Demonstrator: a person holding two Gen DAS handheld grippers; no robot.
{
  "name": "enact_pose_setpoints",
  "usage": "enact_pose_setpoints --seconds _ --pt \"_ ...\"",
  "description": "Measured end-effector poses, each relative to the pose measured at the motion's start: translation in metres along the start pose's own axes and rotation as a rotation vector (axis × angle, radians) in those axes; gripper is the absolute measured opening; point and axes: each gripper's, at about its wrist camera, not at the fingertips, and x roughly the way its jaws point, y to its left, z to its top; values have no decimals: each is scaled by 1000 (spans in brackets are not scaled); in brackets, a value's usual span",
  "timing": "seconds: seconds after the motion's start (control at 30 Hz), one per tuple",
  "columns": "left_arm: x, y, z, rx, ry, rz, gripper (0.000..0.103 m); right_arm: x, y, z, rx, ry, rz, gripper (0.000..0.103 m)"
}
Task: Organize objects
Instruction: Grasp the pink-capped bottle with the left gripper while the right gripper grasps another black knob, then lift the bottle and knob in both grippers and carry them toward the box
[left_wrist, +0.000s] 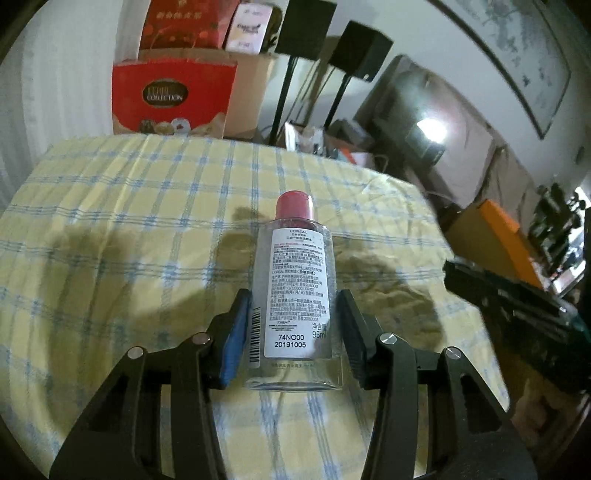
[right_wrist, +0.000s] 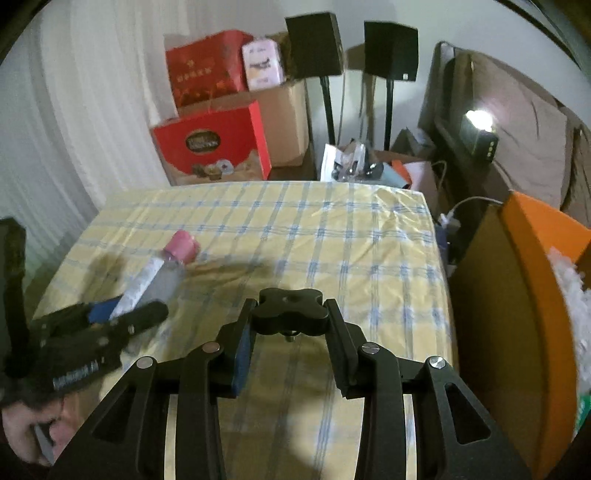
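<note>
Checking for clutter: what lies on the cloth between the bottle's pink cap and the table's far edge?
Nothing: in the left wrist view, only bare checked tablecloth lies beyond the bottle's pink cap.

Dim indoor light. Small lamp (right_wrist: 479, 120) blows out to white glare at 2 o'clock in both views. Soft shadows on the checked cloth (left_wrist: 147, 206) mid-frame. Heavy fisheye bending and dark vignette at the rims. Right view motion-blurred at 8 o'clock.

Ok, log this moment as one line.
left gripper: shut on clear bottle | right gripper: shut on black knob | surface: checked cloth
</note>
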Motion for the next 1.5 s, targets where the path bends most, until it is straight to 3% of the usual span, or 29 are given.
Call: enact_pose_setpoints --seconds 0.3,0.5,0.6,0.8,0.9,1.0,1.1,1.2,1.5 --pt "-70 -13 1 51 -91 51 44 -81 13 -32 -55 -88 43 36" --pt "-91 -37 5 60 -95 41 44 -121 -5 -56 -33 -140 53 36" --pt "-95 -41 11 49 -92 82 44 -135 -15 -63 -34 -164 51 36" --pt "-112 -45 19 6 -141 158 44 -157 -42 -67 -5 -202 62 36" --pt "-122 -61 20 15 -156 150 44 -177 -54 -61 20 -252 83 36" --pt "-129 -84 22 45 -175 148 44 -198 -68 -58 45 -294 96 36" --pt "-137 -115 22 127 -220 195 44 -212 -79 -56 74 -314 81 36" --pt "-140 -129 21 140 -224 157 44 -225 -82 -53 66 -338 9 36" --pt "-138 -138 20 157 -216 138 44 -238 -94 -49 81 -359 -13 36"
